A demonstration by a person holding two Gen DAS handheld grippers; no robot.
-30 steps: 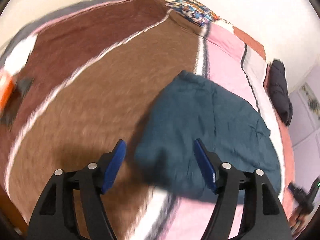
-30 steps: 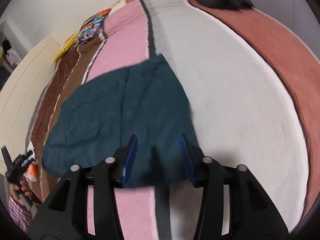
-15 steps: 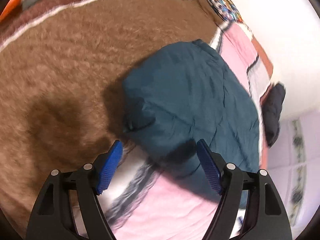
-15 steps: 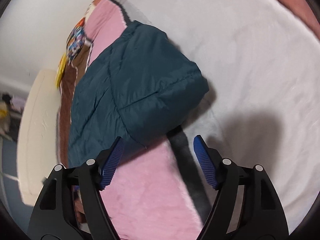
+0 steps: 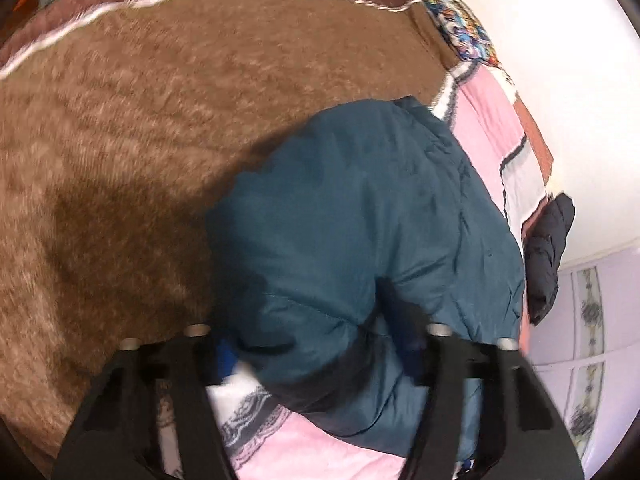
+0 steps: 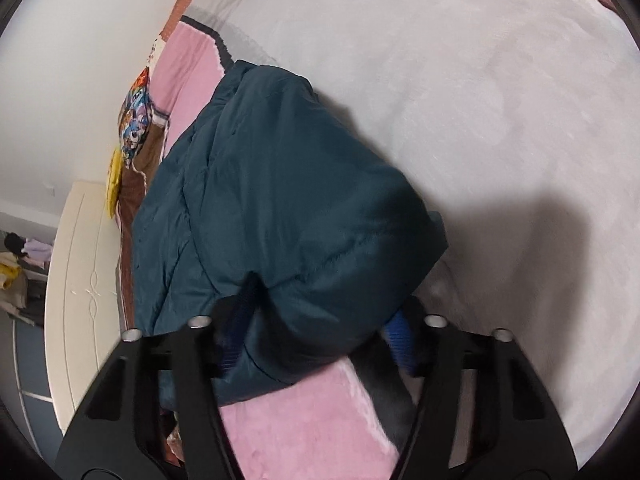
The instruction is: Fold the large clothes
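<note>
A dark teal quilted puffer jacket [image 5: 360, 220] [image 6: 280, 208] lies folded into a thick, rounded bundle on the bed. It straddles the brown, pink and pale grey patches of the fleece blanket. Its shiny fabric is creased along stitched seams, and its near corners bulge up, puffy and slightly blurred.

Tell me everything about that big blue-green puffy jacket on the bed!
The teal padded jacket looks like smooth, quilted, puffy fabric with stitched seams. It lies folded into a thick bundle on the patchwork fleece blanket. The left gripper and right gripper each straddle a near corner; their jaws have just been closing, and the blue pads look pressed into the cloth. A black garment lies apart from it.
</note>
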